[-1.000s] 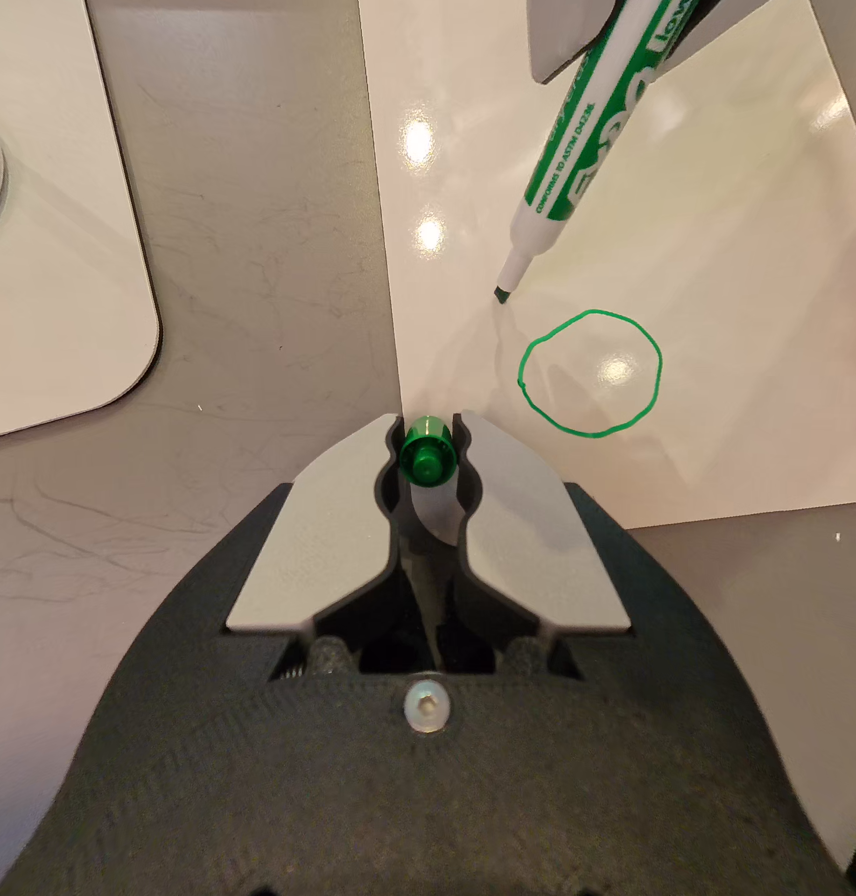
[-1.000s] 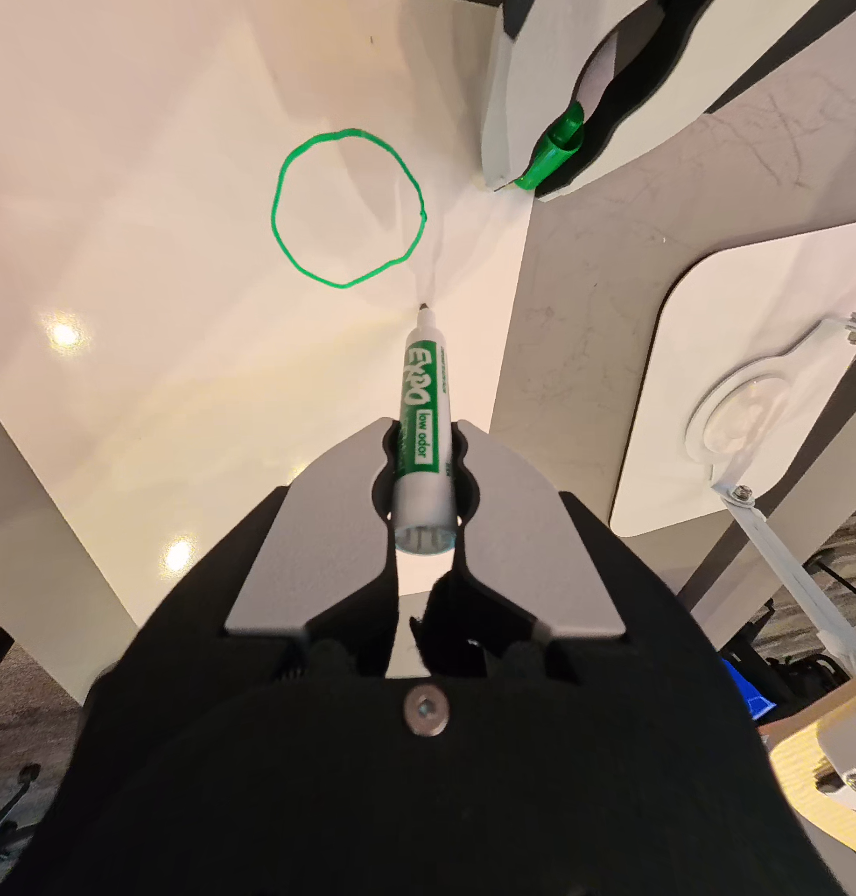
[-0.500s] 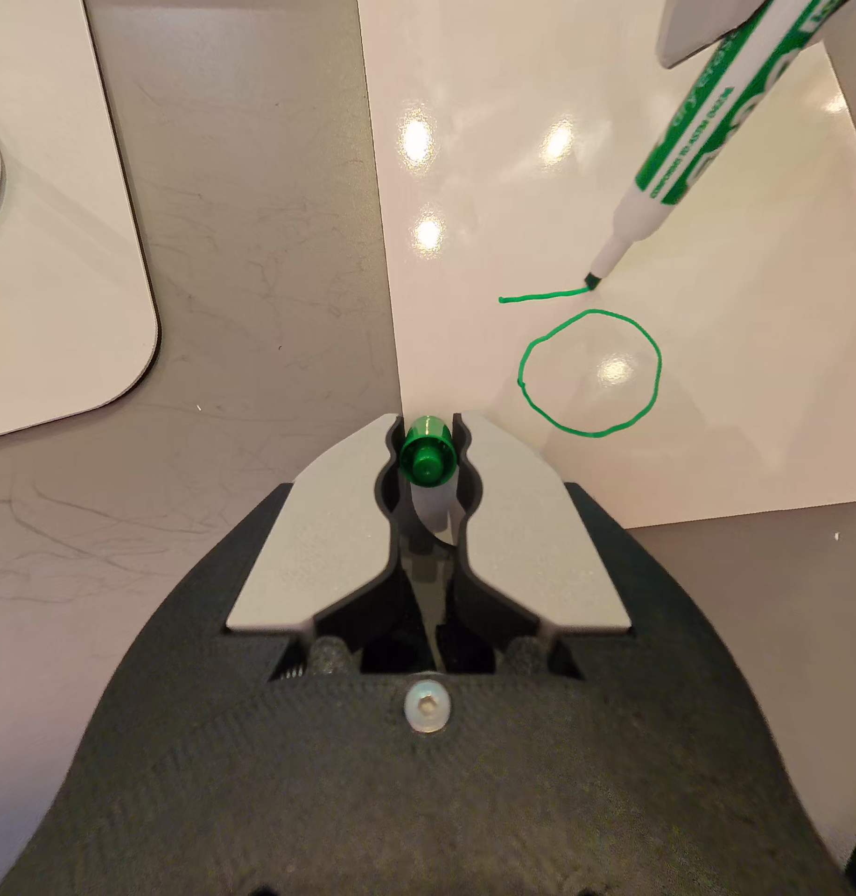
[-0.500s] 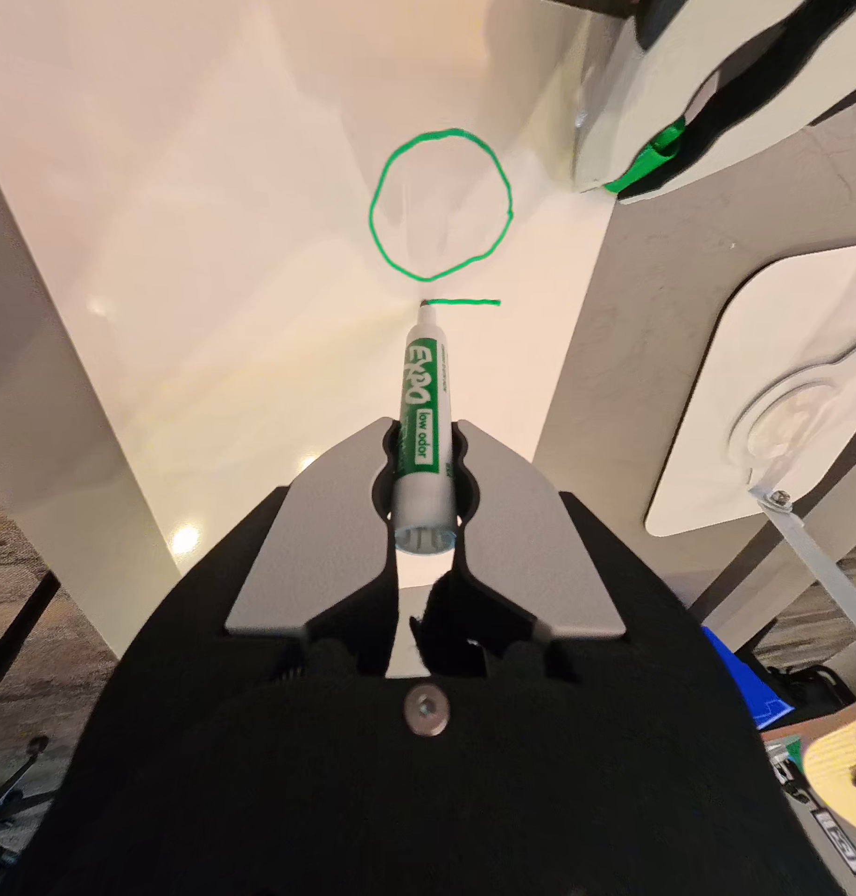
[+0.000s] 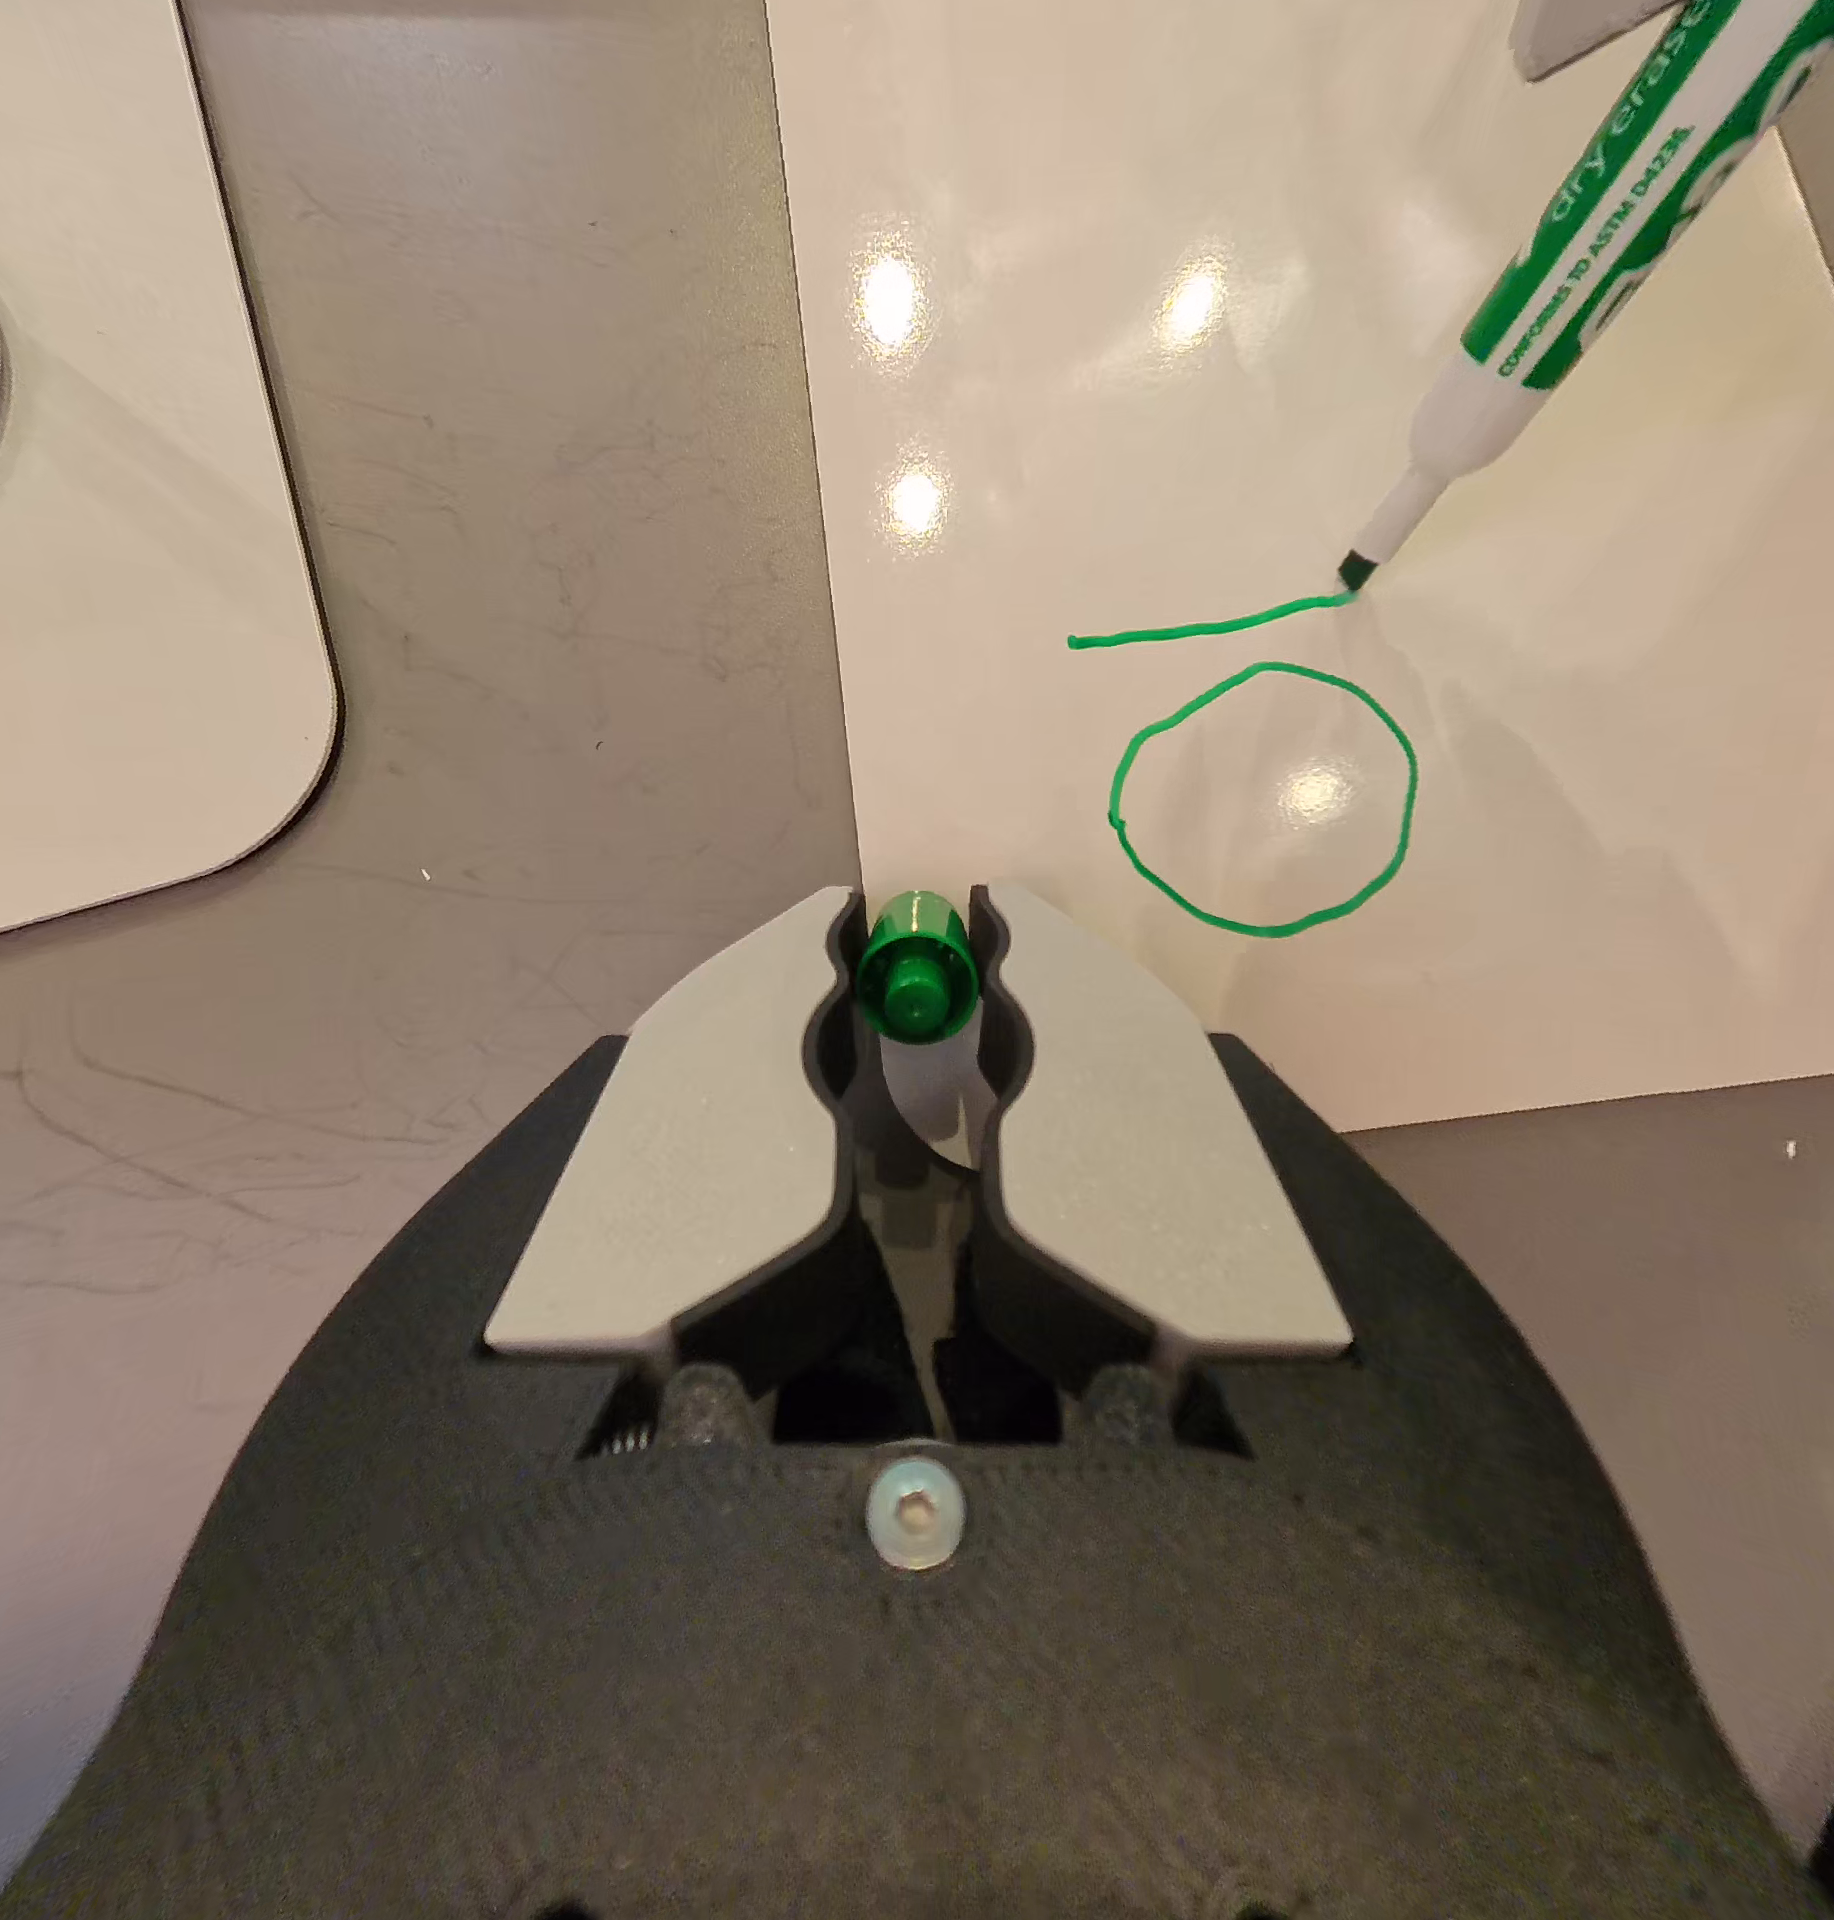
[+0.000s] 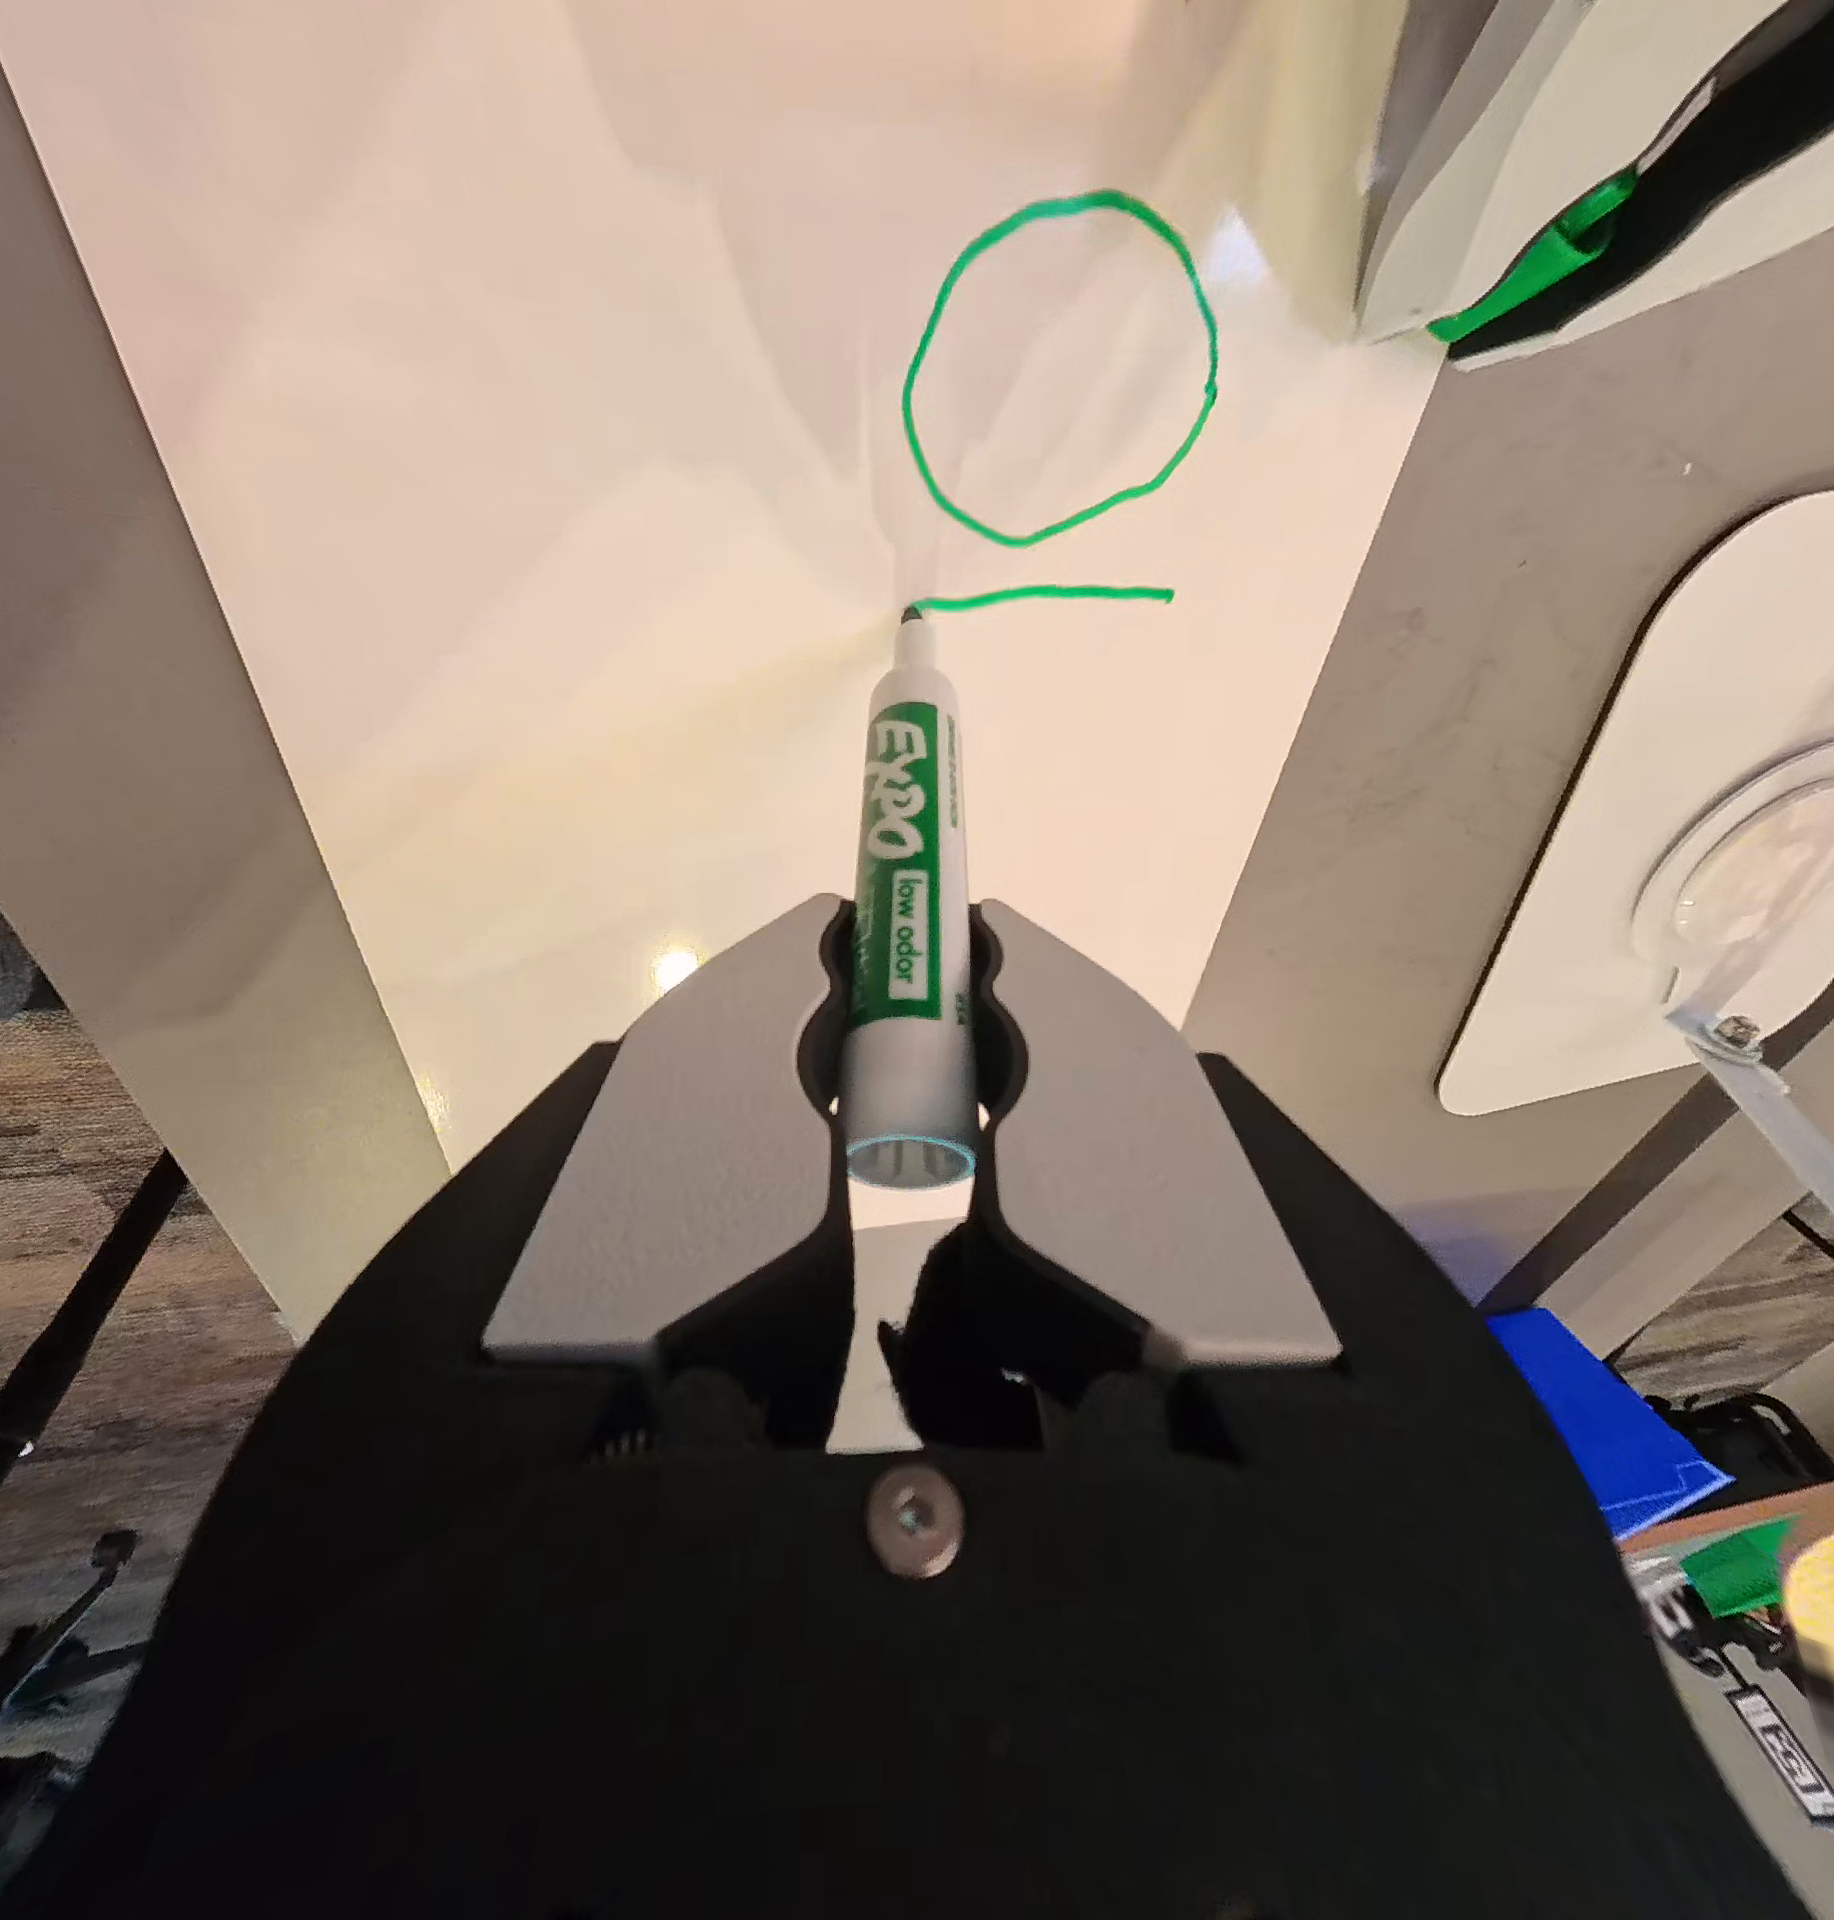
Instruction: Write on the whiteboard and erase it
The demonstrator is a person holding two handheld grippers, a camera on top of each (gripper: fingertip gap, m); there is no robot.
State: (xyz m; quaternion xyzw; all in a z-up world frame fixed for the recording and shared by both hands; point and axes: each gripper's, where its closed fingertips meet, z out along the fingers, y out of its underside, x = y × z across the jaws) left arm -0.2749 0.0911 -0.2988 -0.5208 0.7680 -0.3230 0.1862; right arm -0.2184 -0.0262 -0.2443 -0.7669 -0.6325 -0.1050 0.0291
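Lengthened green line point(image 5: 1204, 627) crosses glossy whiteboard point(image 5: 1048, 208); right tool point(image 6: 908, 935) clamps marker point(image 6: 908, 831), left tool point(image 5: 918, 925) clamps cap point(image 5: 913, 977).

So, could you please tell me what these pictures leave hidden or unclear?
- Left wrist view: marker rear end, cut off by the top edge.
- Right wrist view: most of the green cap, hidden inside the left gripper.
- Both views: the whiteboard's far edge, out of frame.
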